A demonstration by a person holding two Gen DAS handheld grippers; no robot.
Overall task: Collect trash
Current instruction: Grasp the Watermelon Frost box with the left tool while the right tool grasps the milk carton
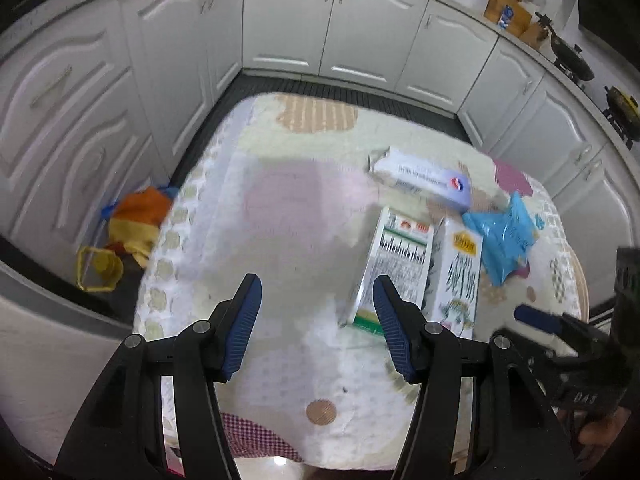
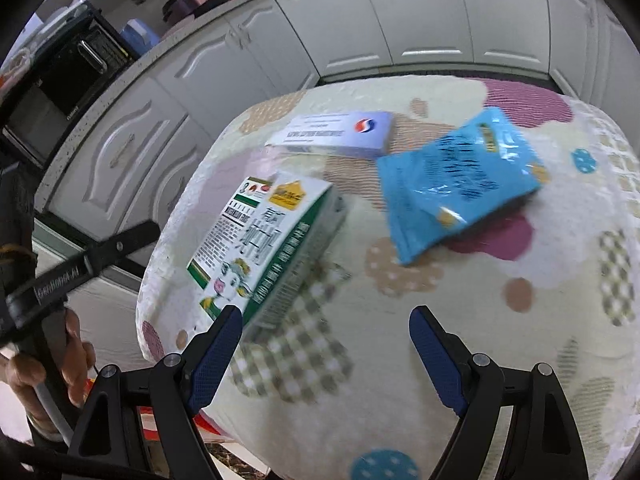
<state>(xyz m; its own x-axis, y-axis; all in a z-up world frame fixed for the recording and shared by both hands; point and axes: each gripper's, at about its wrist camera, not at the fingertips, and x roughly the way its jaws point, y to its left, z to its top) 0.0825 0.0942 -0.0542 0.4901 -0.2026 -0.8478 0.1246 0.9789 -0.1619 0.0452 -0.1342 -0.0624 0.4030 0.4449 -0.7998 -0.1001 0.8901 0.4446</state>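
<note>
The table (image 1: 256, 208), under a soft patterned cloth, carried all the trash in a loose cluster toward one side. Largest was the milk carton (image 2: 264, 248), lying flat on its side; a grab across its broad face would likely have slid off, since the jaws stood only partly spread. The blue plastic bag (image 2: 456, 176) lay just beside it, crinkled and slippery, and a hasty pinch could have caught the cloth beneath and dragged everything. The flat white box (image 2: 340, 134) sat beyond both, near the table's far edge, where a nudge might have pushed it off onto the floor. The right gripper (image 2: 324, 360) hung over bare cloth with jaws spread wide and empty. The left gripper (image 1: 316, 328) also held nothing, jaws apart, its right fingertip overlapping the carton in view. Both views were blurred, so a rushed approach risked a misjudged grasp.
</note>
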